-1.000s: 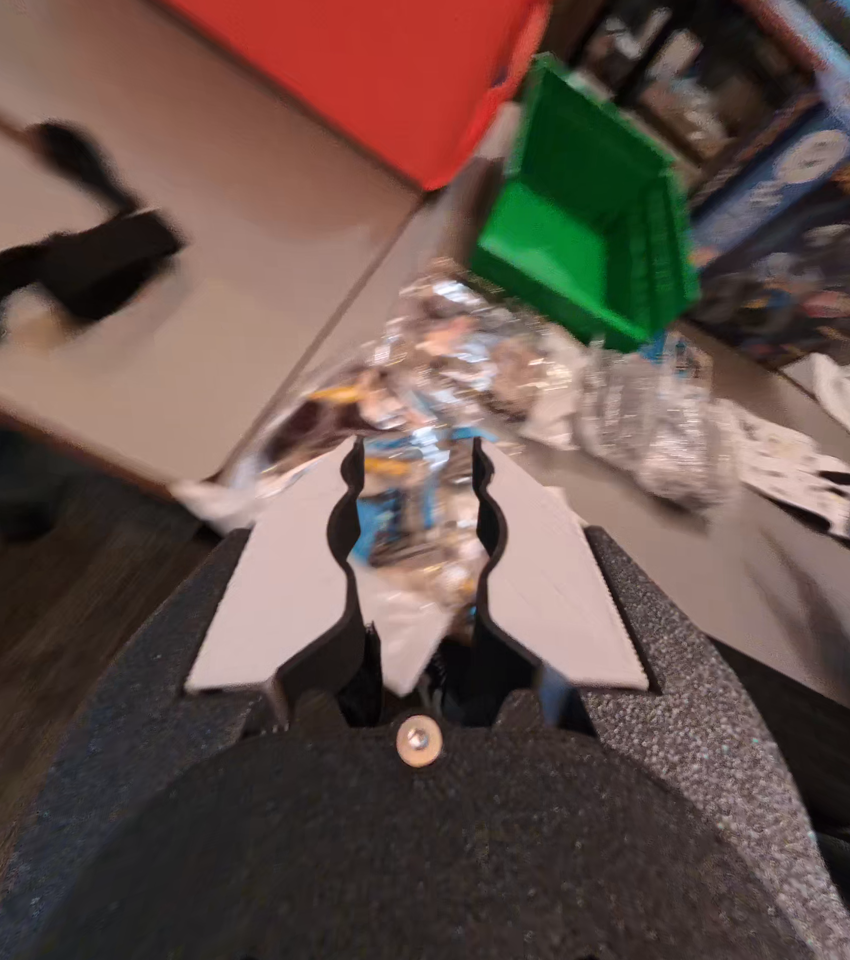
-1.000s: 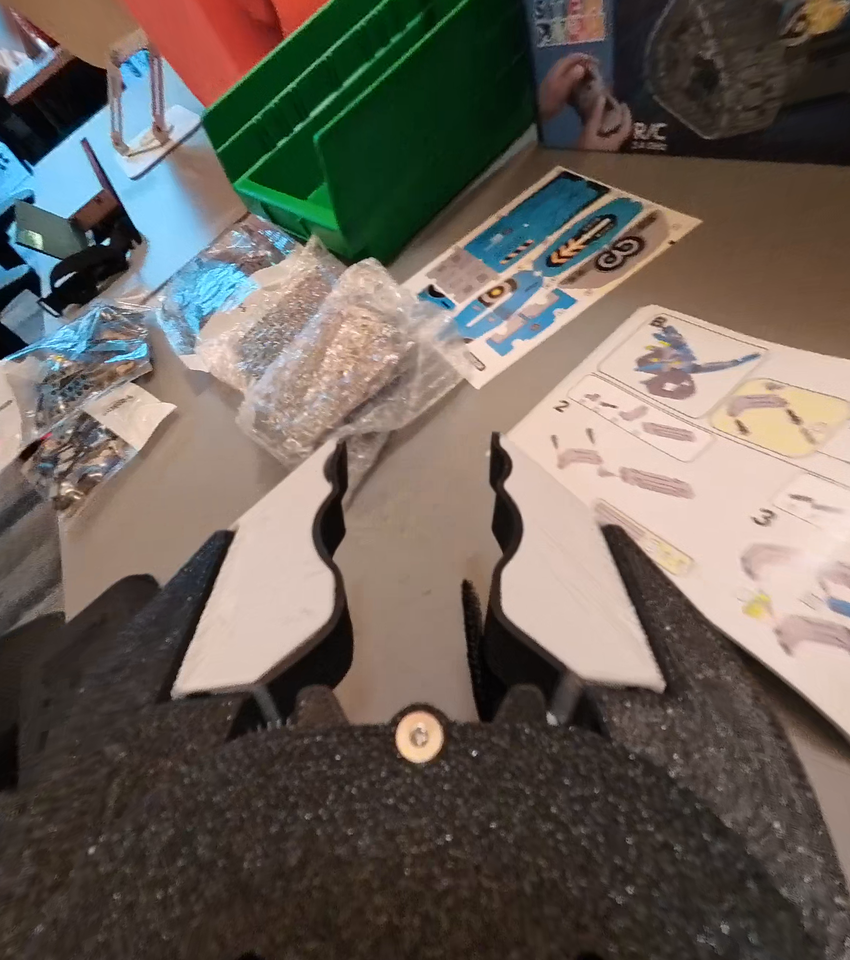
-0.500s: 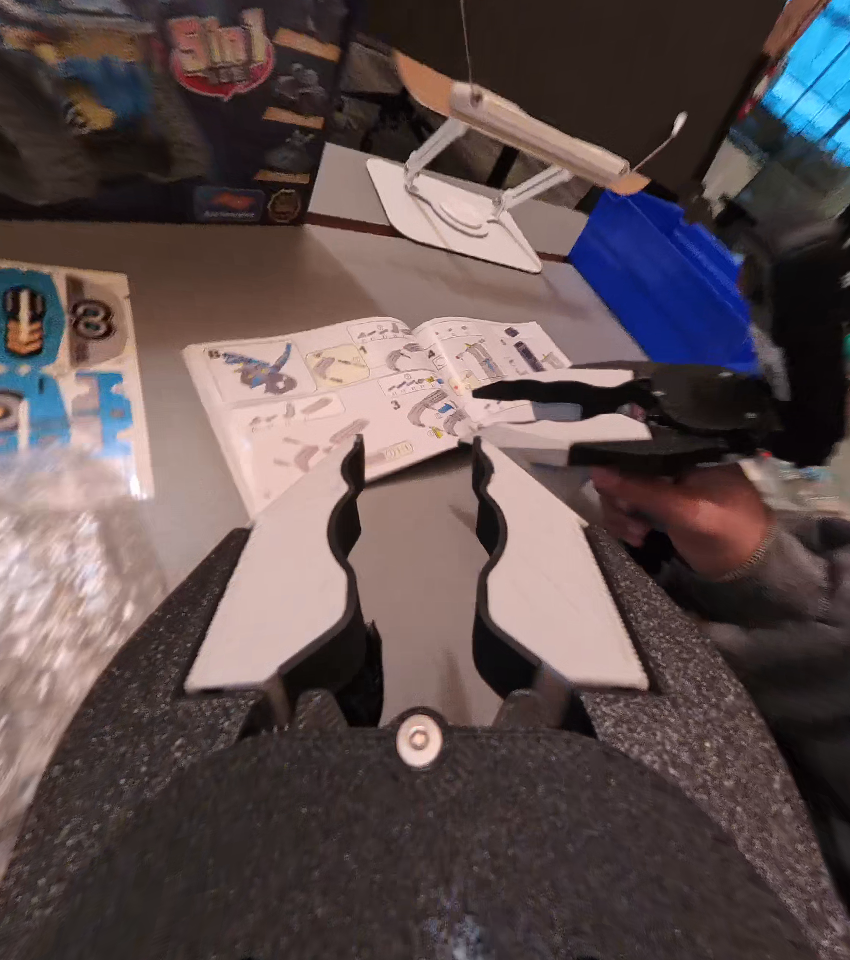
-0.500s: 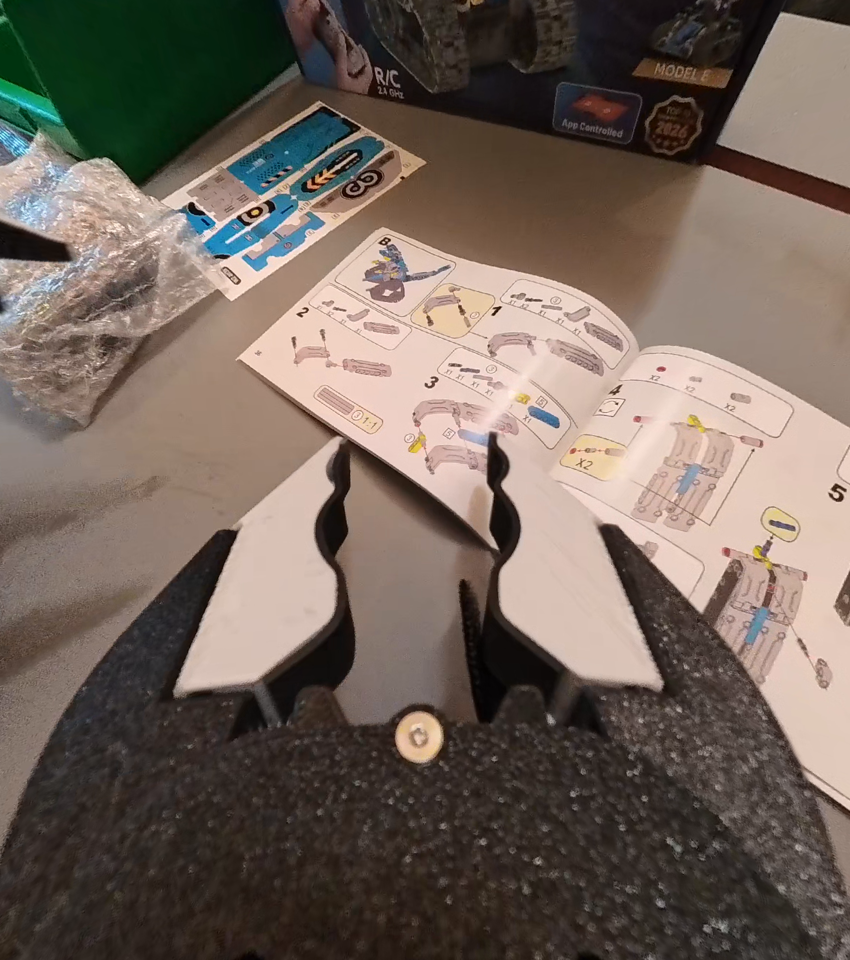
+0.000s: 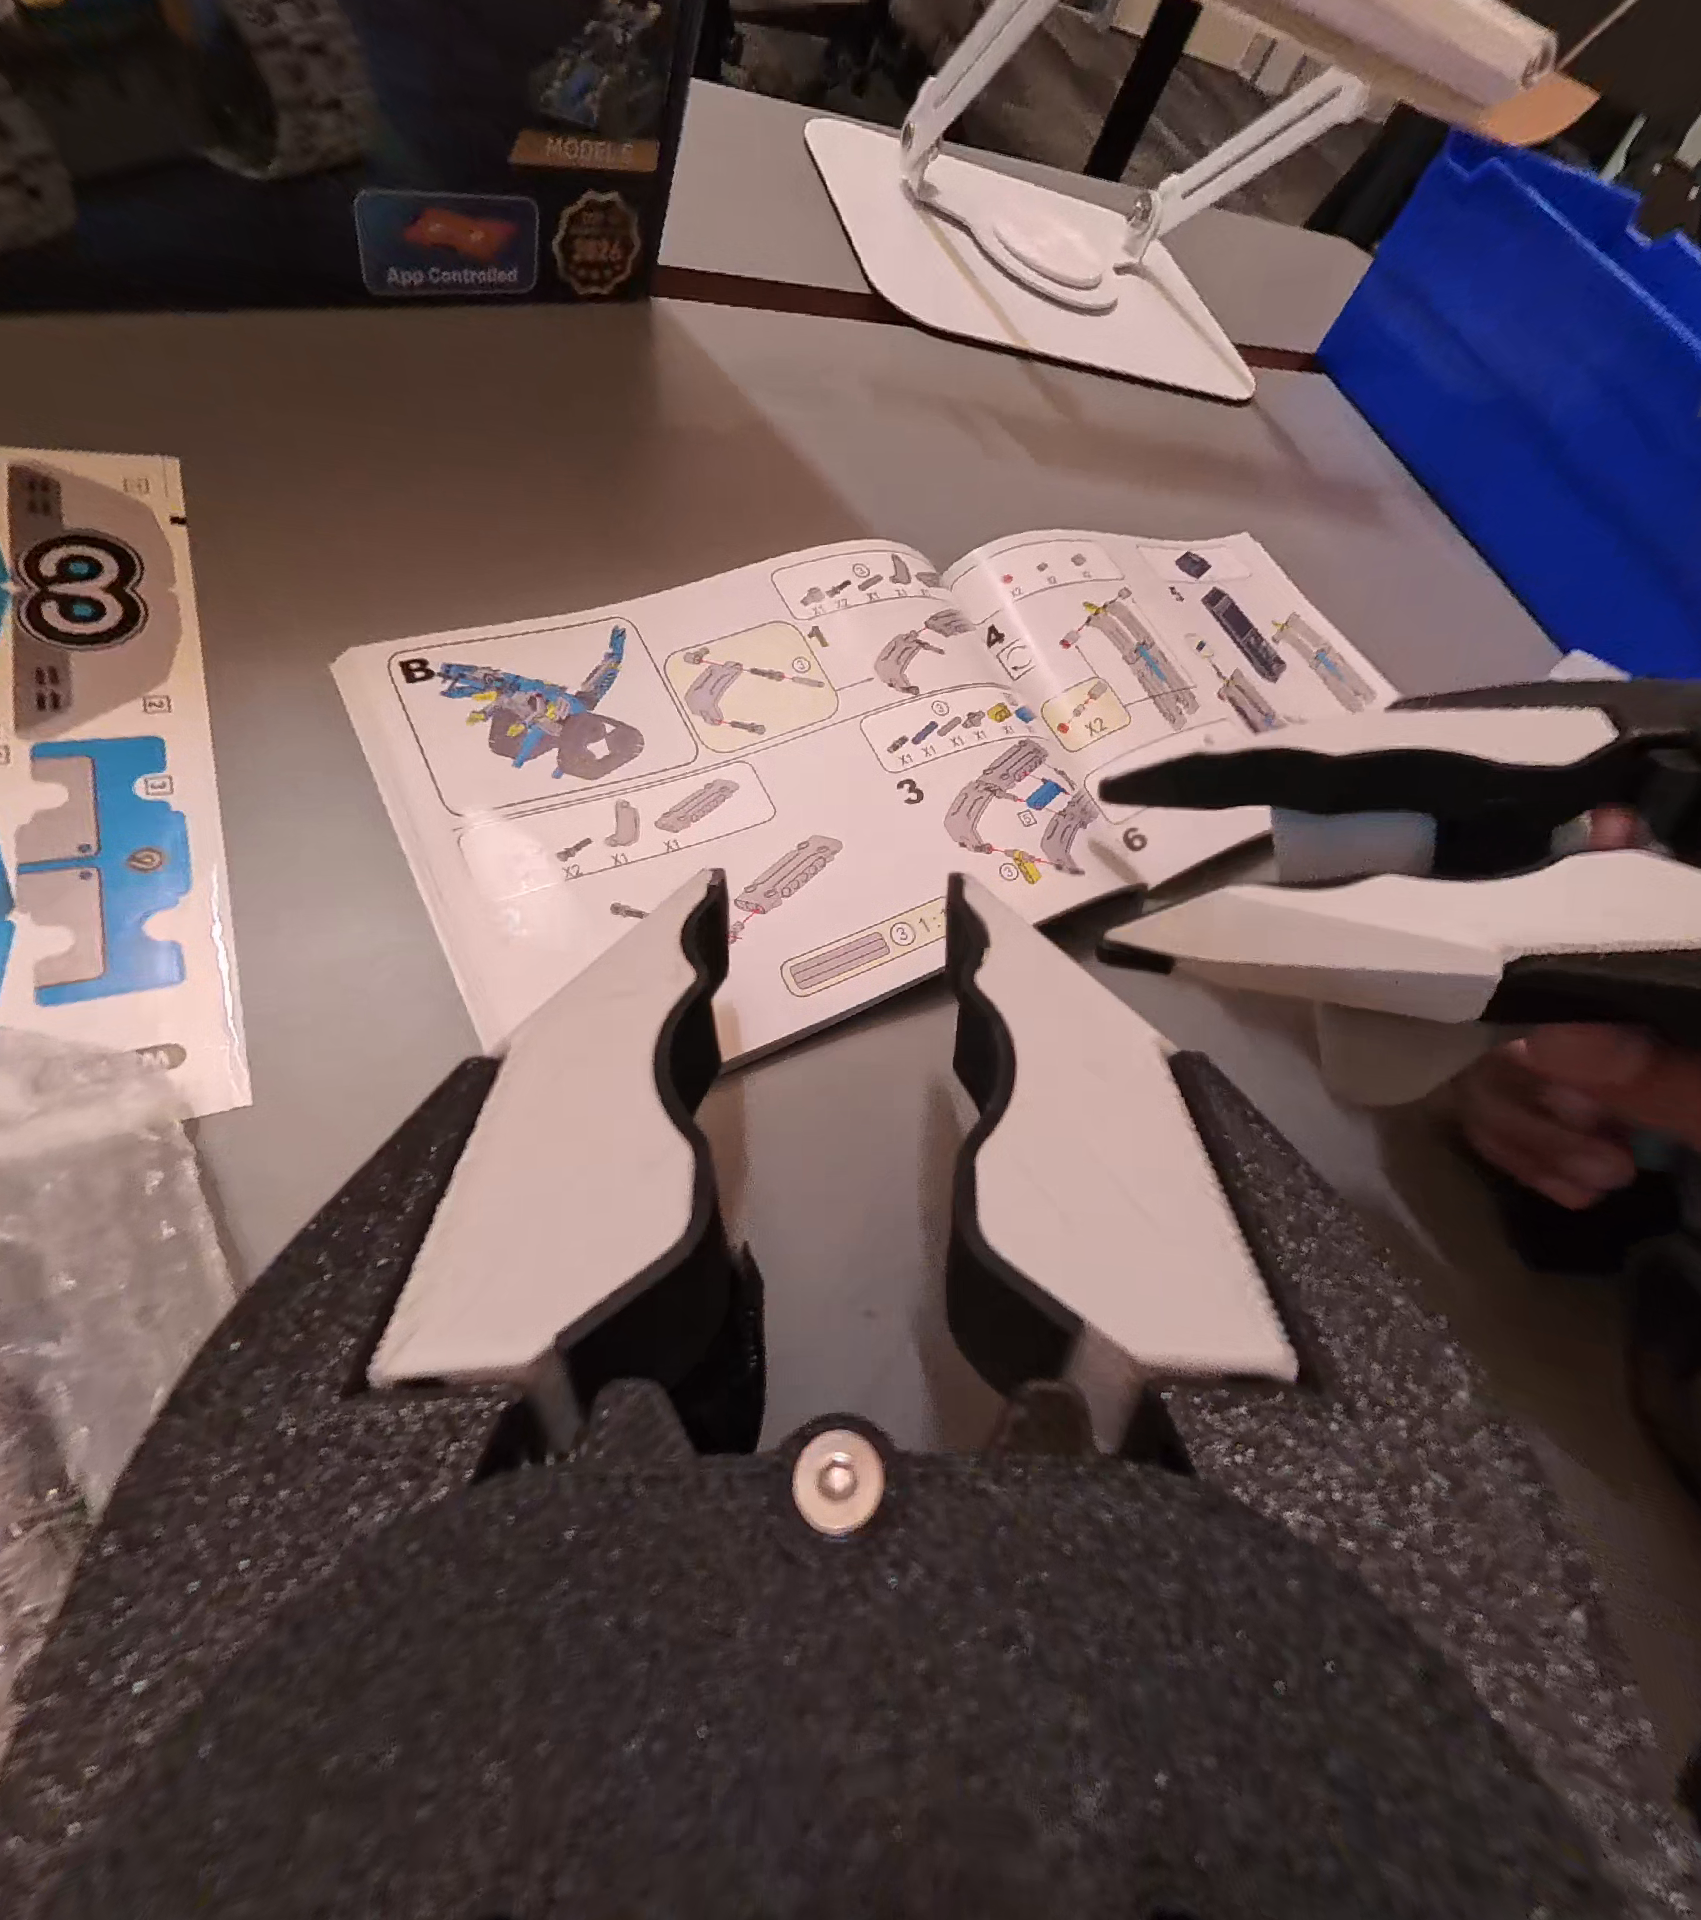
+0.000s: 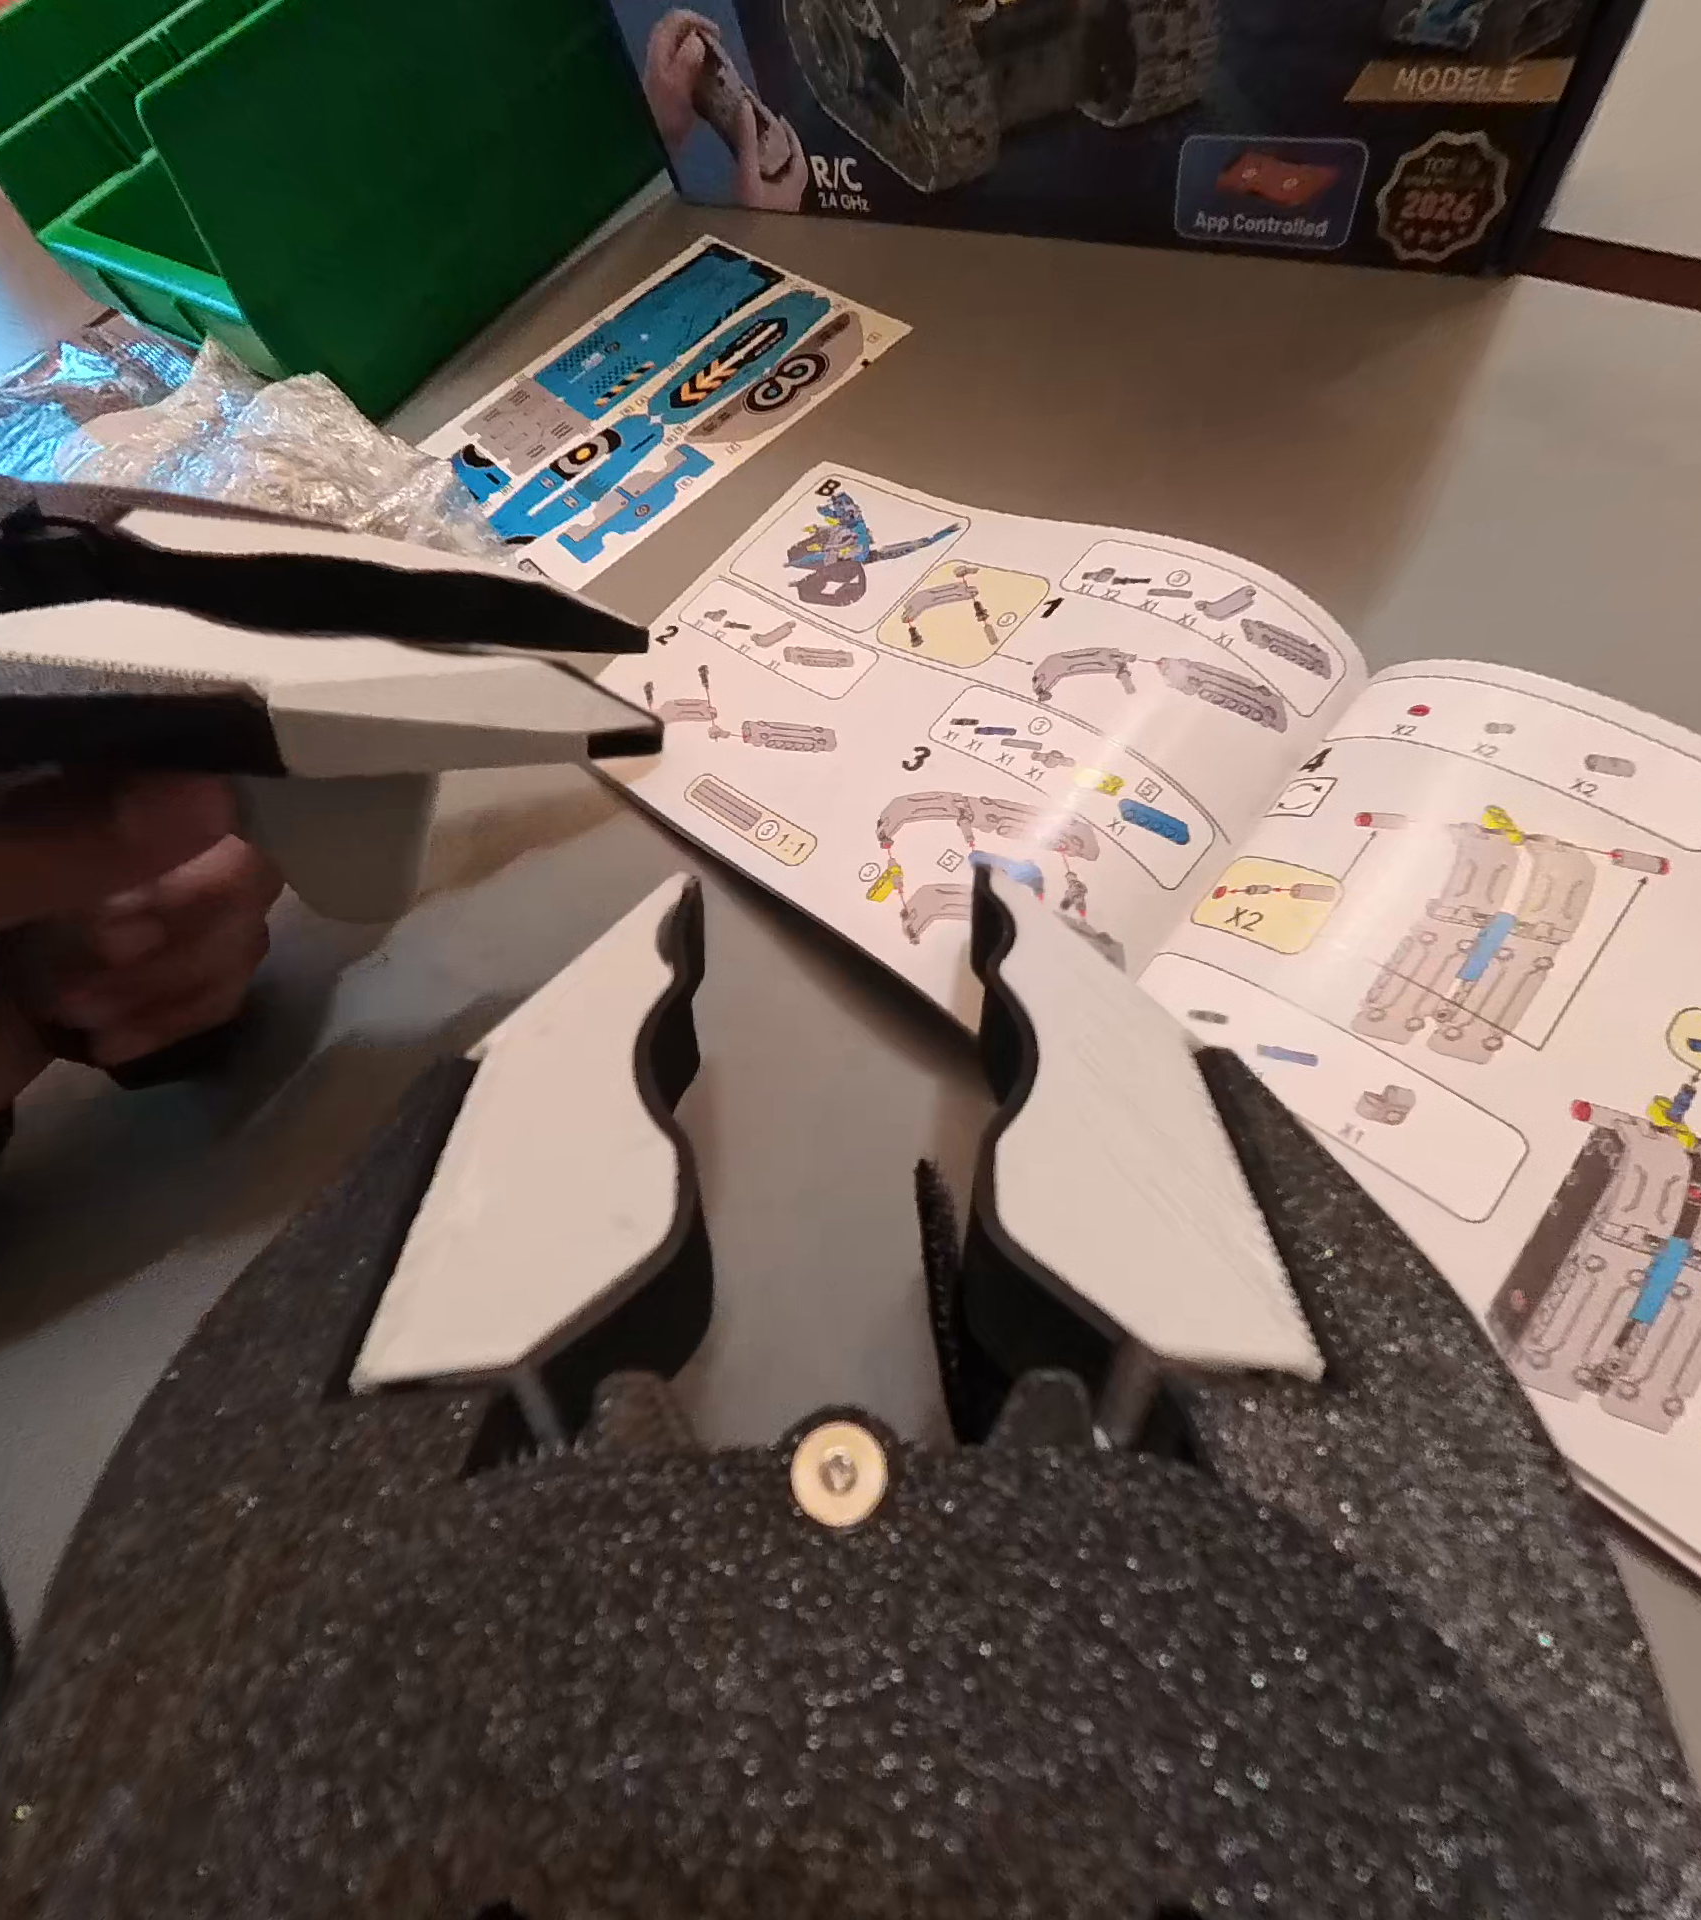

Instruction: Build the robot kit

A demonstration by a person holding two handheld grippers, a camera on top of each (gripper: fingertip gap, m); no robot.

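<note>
An open instruction booklet (image 5: 721, 727) lies flat on the grey table; it also shows in the right wrist view (image 6: 1189, 790). My left gripper (image 5: 835, 894) is open and empty, its tips over the booklet's near edge. My right gripper (image 6: 830, 894) is open and empty, its tips at the booklet's near left edge. The right gripper also shows in the left wrist view (image 5: 1106, 862), coming in from the right over the booklet's near corner. The left gripper shows in the right wrist view (image 6: 648, 686), coming in from the left over the booklet's left page.
A blue and grey sticker sheet (image 5: 46, 748) (image 6: 659, 416) lies left of the booklet. Clear bags of small parts (image 5: 4, 1299) (image 6: 233, 457) lie at the left. A dark toy box (image 6: 1137, 104), a green bin (image 6: 326, 177), a blue bin (image 5: 1573, 416) and a white stand (image 5: 1033, 260) ring the table.
The left gripper has swung from the bags and green bin to the booklet. The right gripper has turned from the bags toward the booklet. Both now meet over its near edge.
</note>
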